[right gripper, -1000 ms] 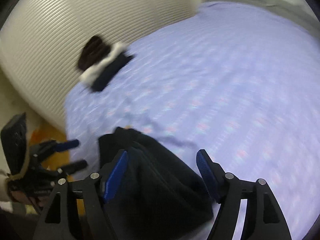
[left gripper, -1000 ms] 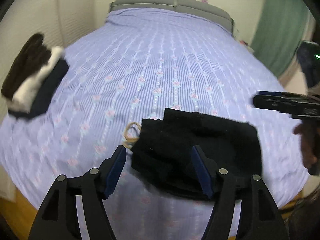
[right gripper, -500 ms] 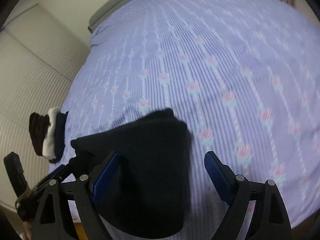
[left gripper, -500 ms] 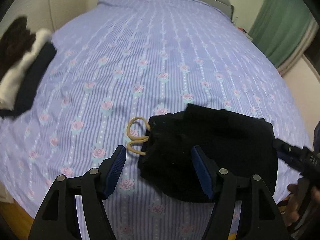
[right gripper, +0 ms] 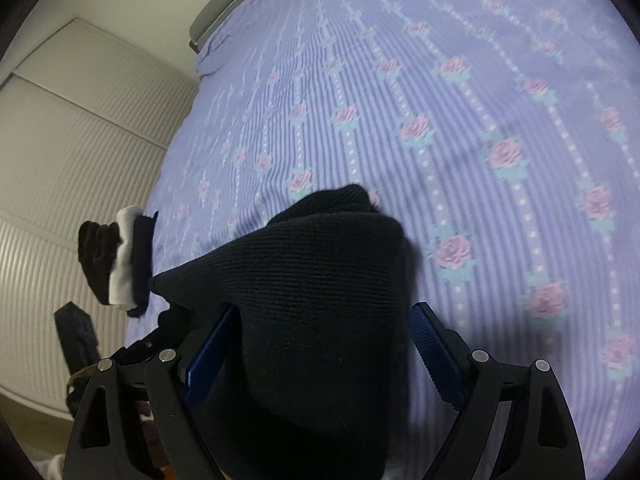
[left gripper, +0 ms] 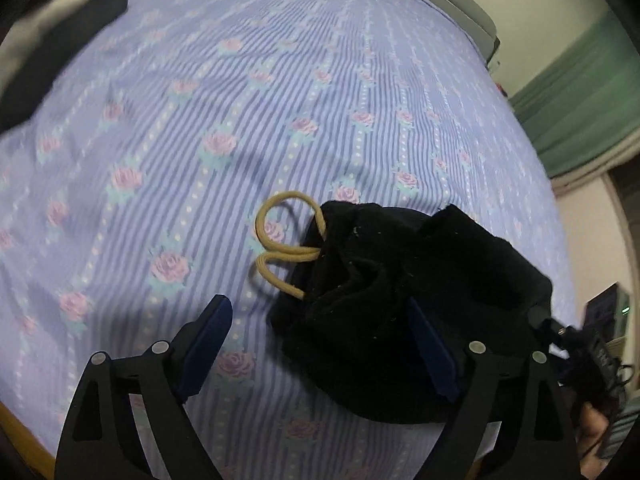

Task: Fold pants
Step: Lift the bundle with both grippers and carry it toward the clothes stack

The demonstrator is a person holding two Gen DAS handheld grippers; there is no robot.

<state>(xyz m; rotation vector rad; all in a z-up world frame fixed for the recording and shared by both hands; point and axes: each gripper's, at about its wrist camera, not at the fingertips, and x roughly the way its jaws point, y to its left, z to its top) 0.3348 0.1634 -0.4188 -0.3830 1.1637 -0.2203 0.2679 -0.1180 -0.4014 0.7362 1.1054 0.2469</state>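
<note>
Left gripper spread wide, blue pads apart, nothing between them but bedsheet and the near edge of the cloth; one pad over bare sheet, the other above or against the black fabric, contact unclear. Right gripper likewise gaping, blue pads set either side of a raised hump of the same cloth, not pinching it. Black pants bunched in a loose heap near the bed's lower edge, knit ribbing plain in the right wrist view, one corner pulled out to a point toward the left. Tan drawstring looping out of the waistband in two curls, lying flat on the sheet just ahead of the left gripper. Underneath, lilac striped bedsheet with pink roses, covering the whole bed. Well apart, by the sheet's far side edge, a small stack of folded clothes: brown, white, navy. Beyond that, white ribbed closet doors. Grey headboard at the far end; green curtain off to the side.
</note>
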